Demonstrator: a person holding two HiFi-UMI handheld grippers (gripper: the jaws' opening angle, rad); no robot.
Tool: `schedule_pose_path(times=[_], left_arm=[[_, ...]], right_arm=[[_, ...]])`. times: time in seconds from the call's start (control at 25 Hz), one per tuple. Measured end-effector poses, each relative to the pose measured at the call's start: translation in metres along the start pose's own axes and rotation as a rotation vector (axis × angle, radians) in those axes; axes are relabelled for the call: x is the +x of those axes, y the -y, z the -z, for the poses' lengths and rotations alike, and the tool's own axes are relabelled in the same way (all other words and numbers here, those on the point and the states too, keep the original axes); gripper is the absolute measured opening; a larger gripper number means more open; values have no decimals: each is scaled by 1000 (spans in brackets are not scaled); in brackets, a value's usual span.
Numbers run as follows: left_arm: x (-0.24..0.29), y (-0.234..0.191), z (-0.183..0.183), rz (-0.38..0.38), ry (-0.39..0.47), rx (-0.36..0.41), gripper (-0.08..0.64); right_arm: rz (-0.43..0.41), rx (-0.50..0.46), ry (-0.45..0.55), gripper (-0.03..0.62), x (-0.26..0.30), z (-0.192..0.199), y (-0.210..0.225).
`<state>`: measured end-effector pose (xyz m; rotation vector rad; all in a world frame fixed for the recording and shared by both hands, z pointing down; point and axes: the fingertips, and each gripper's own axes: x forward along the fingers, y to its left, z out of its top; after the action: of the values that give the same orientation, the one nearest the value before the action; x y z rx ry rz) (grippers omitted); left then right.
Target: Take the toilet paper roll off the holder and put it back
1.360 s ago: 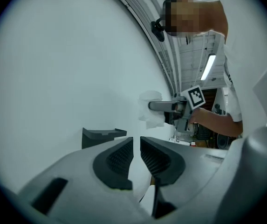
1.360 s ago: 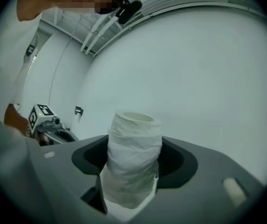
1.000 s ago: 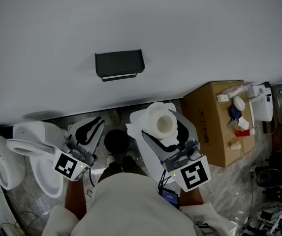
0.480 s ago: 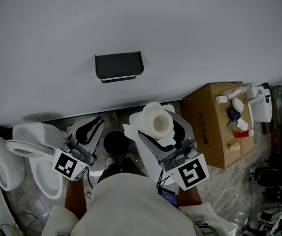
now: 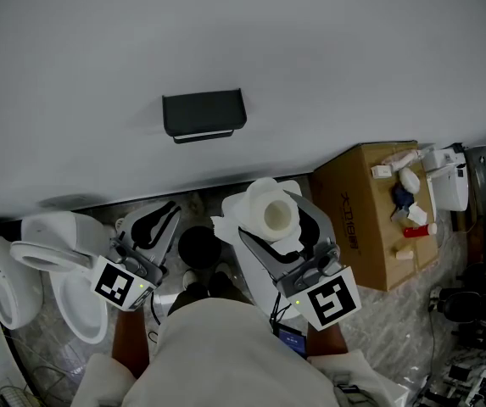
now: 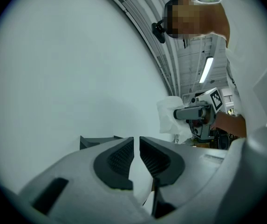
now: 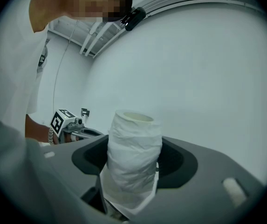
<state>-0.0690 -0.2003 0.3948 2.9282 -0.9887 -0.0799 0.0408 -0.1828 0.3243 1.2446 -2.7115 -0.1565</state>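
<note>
1. The right gripper (image 5: 282, 227) is pinching the toilet paper roll (image 7: 133, 146). Its two dark jaws stand wide apart and press on opposite sides of the roll.
2. The roll stands upright in that grip, with its open cardboard core facing up. A loose sheet hangs from its lower end between the jaws.
3. The roll is off the holder (image 5: 203, 112) and well apart from it, held out in front of the person's white-shirted body (image 5: 226, 354).
4. The left gripper (image 6: 136, 146) has its ribbed jaws drawn almost together, with only a thin slit between them and nothing in it.
5. In the head view the left gripper sits to the left of the right one, with a gap between them. Both point toward the wall (image 5: 327, 58).
6. The holder is a dark, shallow bracket fixed to the plain pale wall, and it has nothing on it. In the head view it sits above the gap between the two grippers.
7. A white toilet (image 5: 60, 257) stands on the floor to the left of the left gripper, near the foot of the wall.
8. A round dark object (image 5: 200, 244) lies on the floor between the grippers. I cannot tell what it is.
9. To the right of the right gripper stands a cardboard box (image 5: 365, 227), with several small white and red items on its top.
</note>
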Motion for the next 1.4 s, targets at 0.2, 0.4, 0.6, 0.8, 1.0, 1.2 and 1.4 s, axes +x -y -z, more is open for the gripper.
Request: schedule_pose_path(times=[0.2, 0.4, 0.6, 0.8, 1.0, 1.2, 1.4], left_arm=[[0, 0, -1, -1, 4, 0, 29], [-1, 5, 0, -1, -1, 1, 27], [-1, 6, 0, -5, -6, 1, 25], [-2, 7, 0, -5, -7, 4, 25], [-1, 7, 2, -2, -12, 4, 25], [0, 7, 3, -5, -16, 1, 25], [-4, 3, 7, -16, -23, 2, 25]], right_arm=[[1, 10, -2, 307, 1, 2, 0], [9, 4, -10, 308, -2, 5, 2], [7, -14, 8, 307, 2, -2, 7], [-3, -57, 34, 307, 14, -16, 11], [-13, -96, 64, 307, 33, -30, 18], [-14, -127, 82, 307, 55, -39, 31], [-9, -179, 33, 307, 85, -30, 42]])
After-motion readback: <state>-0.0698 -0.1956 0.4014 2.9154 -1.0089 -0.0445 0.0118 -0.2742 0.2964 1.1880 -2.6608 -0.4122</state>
